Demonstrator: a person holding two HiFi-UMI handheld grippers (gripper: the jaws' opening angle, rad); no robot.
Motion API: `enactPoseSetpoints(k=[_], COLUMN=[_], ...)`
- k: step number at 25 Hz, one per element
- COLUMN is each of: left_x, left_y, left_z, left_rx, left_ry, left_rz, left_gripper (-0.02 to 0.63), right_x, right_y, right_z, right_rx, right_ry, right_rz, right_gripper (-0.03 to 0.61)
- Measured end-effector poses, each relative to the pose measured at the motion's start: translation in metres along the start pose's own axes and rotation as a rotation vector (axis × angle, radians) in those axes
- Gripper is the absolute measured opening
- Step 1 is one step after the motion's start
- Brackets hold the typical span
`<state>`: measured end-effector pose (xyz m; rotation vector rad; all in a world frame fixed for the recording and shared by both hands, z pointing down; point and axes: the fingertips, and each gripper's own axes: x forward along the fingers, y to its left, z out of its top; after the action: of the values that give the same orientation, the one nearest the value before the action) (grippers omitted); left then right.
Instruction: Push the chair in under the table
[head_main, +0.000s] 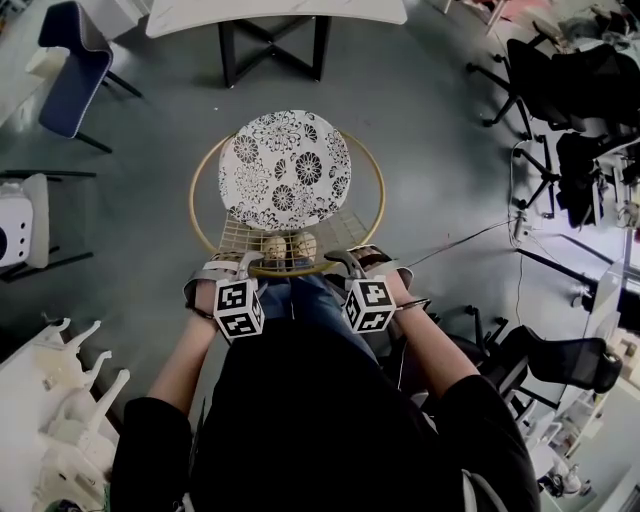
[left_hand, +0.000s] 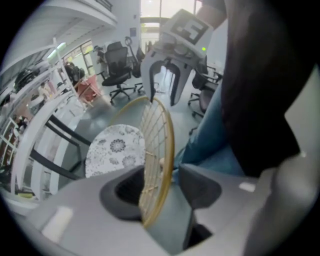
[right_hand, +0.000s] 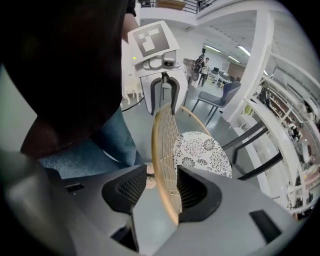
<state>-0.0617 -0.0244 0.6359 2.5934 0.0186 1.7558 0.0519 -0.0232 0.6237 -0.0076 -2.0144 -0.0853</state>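
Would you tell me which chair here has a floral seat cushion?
The gold wire chair at centre; the blue chair and black office chairs are plain.

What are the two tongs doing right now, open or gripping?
Left tongs: open, the chair's wire backrest between the jaws, not clamped.
Right tongs: open, same backrest between the jaws.

Well ahead and to the left of the left gripper (head_main: 228, 268), a blue chair (head_main: 72, 70) stands on the grey floor (head_main: 140, 230). Out to that gripper's left sits a white boxy object (head_main: 20, 225). Behind it to the left, a white surface (head_main: 18, 420) carries pale plastic shapes (head_main: 75, 395). Ahead and right of the right gripper (head_main: 365, 262) stand black office chairs (head_main: 545, 85). A black swivel chair (head_main: 560, 360) stands to its right, slightly behind. A thin cable (head_main: 470, 238) crosses the floor from near the right gripper towards the right.
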Motion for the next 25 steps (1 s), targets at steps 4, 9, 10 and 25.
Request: enactPoseSetpoints(k=[4, 9, 10, 25], left_x=[0.008, 0.019, 0.02, 0.027], left_y=[-0.003, -0.009, -0.009, -0.013], left_z=[-0.002, -0.008, -0.009, -0.014], left_rx=[0.074, 0.164, 0.174, 0.186], left_ry=[0.043, 0.105, 0.112, 0.102], left_rz=[-0.007, -0.028, -0.023, -0.04], left_gripper=[0.221, 0.213, 0.201, 0.065], right_x=[0.007, 0.015, 0.016, 0.025], right_y=[0.003, 0.002, 0.001, 0.006], right_z=[-0.01, -0.017, -0.018, -0.023], right_rx=[-0.079, -0.158, -0.168, -0.216], right_ry=[0.05, 0.094, 0.102, 0.124], right_rz=[0.017, 0.017, 0.015, 0.067], right_gripper=[0.155, 0.155, 0.155, 0.069])
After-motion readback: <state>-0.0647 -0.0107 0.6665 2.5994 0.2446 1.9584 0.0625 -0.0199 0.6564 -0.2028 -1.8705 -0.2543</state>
